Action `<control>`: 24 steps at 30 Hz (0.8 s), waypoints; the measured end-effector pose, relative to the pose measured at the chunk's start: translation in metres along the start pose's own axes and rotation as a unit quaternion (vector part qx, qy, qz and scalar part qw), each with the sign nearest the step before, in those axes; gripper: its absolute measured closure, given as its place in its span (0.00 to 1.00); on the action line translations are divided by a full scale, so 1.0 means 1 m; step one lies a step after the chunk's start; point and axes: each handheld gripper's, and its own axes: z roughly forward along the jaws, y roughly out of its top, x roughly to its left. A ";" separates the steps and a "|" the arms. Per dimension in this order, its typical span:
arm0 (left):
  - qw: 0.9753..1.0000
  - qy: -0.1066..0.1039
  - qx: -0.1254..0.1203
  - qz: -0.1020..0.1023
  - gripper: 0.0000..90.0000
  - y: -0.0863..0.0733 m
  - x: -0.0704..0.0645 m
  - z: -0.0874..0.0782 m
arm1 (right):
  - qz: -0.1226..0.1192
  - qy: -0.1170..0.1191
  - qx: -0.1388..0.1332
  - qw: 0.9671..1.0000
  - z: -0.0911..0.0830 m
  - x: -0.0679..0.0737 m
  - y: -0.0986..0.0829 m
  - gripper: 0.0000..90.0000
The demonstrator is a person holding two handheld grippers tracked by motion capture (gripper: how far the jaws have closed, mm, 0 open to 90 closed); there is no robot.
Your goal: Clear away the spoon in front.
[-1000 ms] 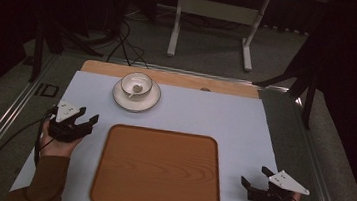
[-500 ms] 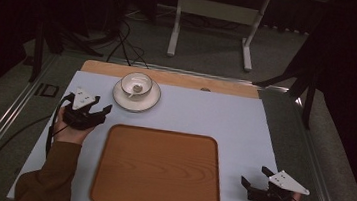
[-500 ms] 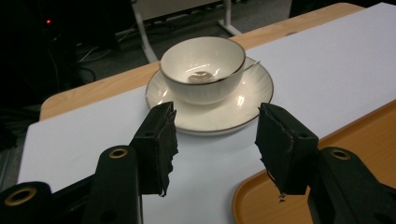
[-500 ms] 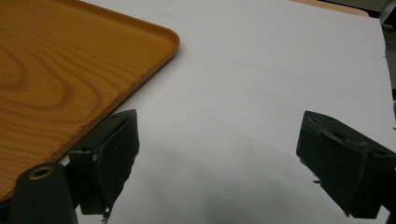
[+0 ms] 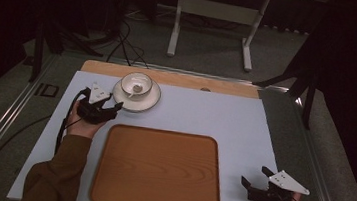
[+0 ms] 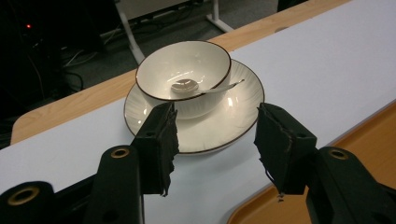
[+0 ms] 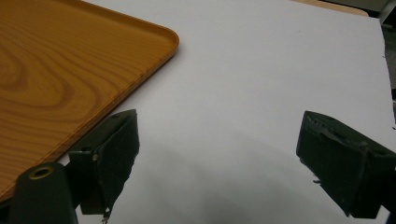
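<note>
- White ceramic bowl with a dark brown rim sits on a white ribbed saucer with the same dark edge, at the far left of the pale blue table mat, just short of the bare wooden strip along the table's far edge.
- Metal spoon lies in the bowl, its scoop at the bottom, its handle leaning out over the rim toward the saucer.
- Left gripper: black, two jaws spread apart and empty, held in the person's left hand on the near-left side of the saucer. In the left gripper view the jaw pads flank the saucer's near edge, one on each side; contact with the rim cannot be told.
- Brown rounded-corner wooden tray lies flat in the middle of the mat, bare, just near of the saucer and apart from it.
- Right gripper: jaws wide apart, holding nothing, low over the mat at the near right corner, just right of the tray. The right gripper view shows bare mat between its pads and the tray's corner off to one side.
</note>
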 end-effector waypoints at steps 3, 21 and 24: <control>1.000 -0.002 0.005 0.008 0.54 0.004 -0.001 0.009 | -0.001 0.000 0.000 1.000 0.000 0.000 0.000 0.14; 0.999 0.001 0.033 0.022 0.60 0.013 0.000 0.051 | 0.000 0.000 0.000 1.000 0.000 -0.001 0.000 0.15; 0.999 0.003 0.035 0.019 0.63 0.014 0.000 0.059 | 0.001 0.000 0.001 1.000 0.000 -0.001 0.000 0.15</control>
